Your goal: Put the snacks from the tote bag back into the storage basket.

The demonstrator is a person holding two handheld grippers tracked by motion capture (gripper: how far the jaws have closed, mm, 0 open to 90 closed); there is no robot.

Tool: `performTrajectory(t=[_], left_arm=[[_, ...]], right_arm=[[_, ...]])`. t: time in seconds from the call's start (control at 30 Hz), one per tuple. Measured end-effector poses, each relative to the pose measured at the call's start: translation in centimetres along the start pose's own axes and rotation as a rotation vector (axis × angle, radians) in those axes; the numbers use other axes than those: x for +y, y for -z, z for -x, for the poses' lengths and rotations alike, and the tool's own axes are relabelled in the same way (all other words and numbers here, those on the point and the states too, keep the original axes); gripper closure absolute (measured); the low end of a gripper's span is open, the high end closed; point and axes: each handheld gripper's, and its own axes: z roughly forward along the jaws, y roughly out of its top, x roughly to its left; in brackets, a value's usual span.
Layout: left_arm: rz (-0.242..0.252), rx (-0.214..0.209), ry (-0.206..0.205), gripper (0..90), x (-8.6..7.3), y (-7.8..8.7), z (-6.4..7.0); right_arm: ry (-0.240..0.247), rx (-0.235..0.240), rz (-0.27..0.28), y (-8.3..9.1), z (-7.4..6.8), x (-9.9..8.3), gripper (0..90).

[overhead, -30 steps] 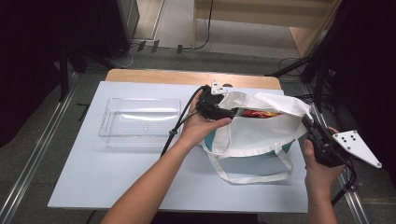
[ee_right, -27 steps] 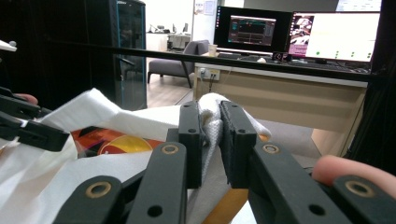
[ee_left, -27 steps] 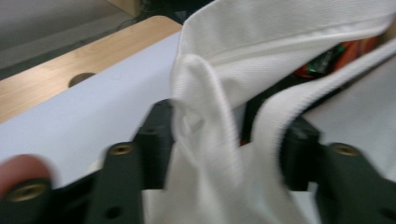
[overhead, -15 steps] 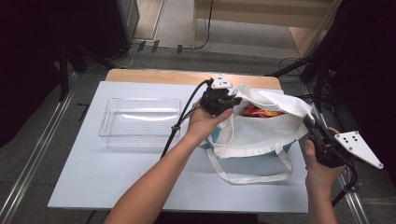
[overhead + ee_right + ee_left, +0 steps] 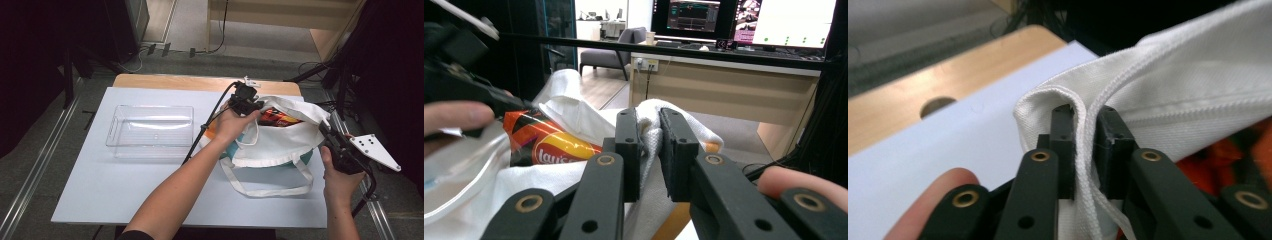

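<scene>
My left gripper is closed on the hem of the white tote bag, at the bag's 11 o'clock corner; in the left gripper view the cloth edge is pinched between my two black jaws. My right gripper is clamped on the bag's rim at its 3 o'clock side, cloth between the jaws there too. The bag mouth is pulled open between them, and a red-orange chips packet lies inside. A clear plastic tray sits at 9 o'clock from the bag, apart from it, on the white table.
</scene>
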Motion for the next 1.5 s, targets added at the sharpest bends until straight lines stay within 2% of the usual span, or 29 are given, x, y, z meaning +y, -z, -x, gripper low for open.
performTrajectory(t=[0.1, 0.2, 0.27, 0.37, 0.47, 0.57, 0.7, 0.83, 0.93, 0.97, 1.0, 1.07, 1.1, 1.17, 1.2, 1.23, 1.33, 1.4, 1.5], left_arm=[[-0.034, -0.021, 0.002, 76.3, -0.6, -0.5, 0.0], [-0.008, -0.052, 0.064, 72.4, -1.2, 0.2, -0.9], [0.006, -0.062, 0.077, 69.4, -1.7, 0.4, -1.2], [0.028, -0.049, 0.048, 68.3, -2.5, 1.0, -1.0], [0.107, -0.052, -0.024, 58.1, -3.4, 2.1, -0.4], [0.164, -0.056, -0.052, 48.1, -4.0, 3.4, -0.2], [0.217, 0.020, -0.126, 41.4, -4.4, 5.6, 0.3], [0.270, 0.004, -0.134, 35.9, -4.0, 7.9, 0.3], [0.314, 0.016, -0.123, 35.3, -3.5, 9.5, 0.6], [0.329, -0.002, -0.130, 38.6, -3.4, 10.0, 0.9], [0.338, -0.037, -0.145, 45.3, -3.4, 10.4, 1.2], [0.332, -0.101, -0.202, 63.8, -3.5, 10.6, 2.5], [0.310, -0.102, -0.229, 65.6, -3.6, 10.4, 3.2], [0.254, -0.030, -0.272, 63.8, -3.7, 9.3, 4.2], [0.246, 0.006, -0.273, 59.3, -3.8, 8.6, 4.5], [0.240, 0.019, -0.260, 54.4, -3.8, 8.1, 4.4], [0.236, 0.009, -0.204, 48.7, -3.6, 7.0, 4.1], [0.236, 0.013, -0.220, 51.7, -3.3, 6.7, 4.3], [0.207, 0.021, -0.244, 51.5, -2.7, 5.9, 4.6]], right_arm=[[0.005, 0.002, -0.009, -0.2, -0.2, 0.2, 81.2], [0.008, -0.001, -0.010, -0.6, 0.0, 0.6, 81.2], [0.003, -0.006, -0.020, -0.8, 0.2, 0.8, 81.2], [0.001, -0.017, -0.026, -1.4, 0.5, 0.9, 81.2], [-0.021, -0.025, -0.027, -1.8, 0.5, 0.9, 81.3], [-0.028, -0.029, -0.026, -1.8, 0.7, 0.6, 81.3], [-0.041, -0.027, -0.025, -1.8, 0.9, 0.5, 81.3], [-0.039, -0.026, -0.025, -1.8, 0.8, 0.6, 81.3], [-0.040, -0.026, -0.025, -1.8, 0.8, 0.6, 81.3], [-0.043, -0.026, -0.024, -1.8, 0.8, 0.6, 81.3], [-0.044, -0.025, -0.023, -1.8, 0.8, 0.5, 81.3], [-0.046, -0.025, -0.021, -1.8, 0.8, 0.5, 81.3], [-0.045, -0.024, -0.019, -1.8, 0.7, 0.5, 81.3], [-0.046, -0.023, -0.018, -1.8, 0.8, 0.5, 81.3], [-0.052, -0.023, -0.018, -1.8, 0.7, 0.5, 81.3], [-0.049, -0.022, -0.018, -1.7, 0.7, 0.5, 81.3], [-0.040, -0.020, -0.018, -1.7, 0.5, 0.6, 81.3], [-0.038, -0.019, -0.017, -1.6, 0.5, 0.5, 81.3], [-0.049, -0.016, -0.017, -1.7, 0.6, 0.5, 81.3]])
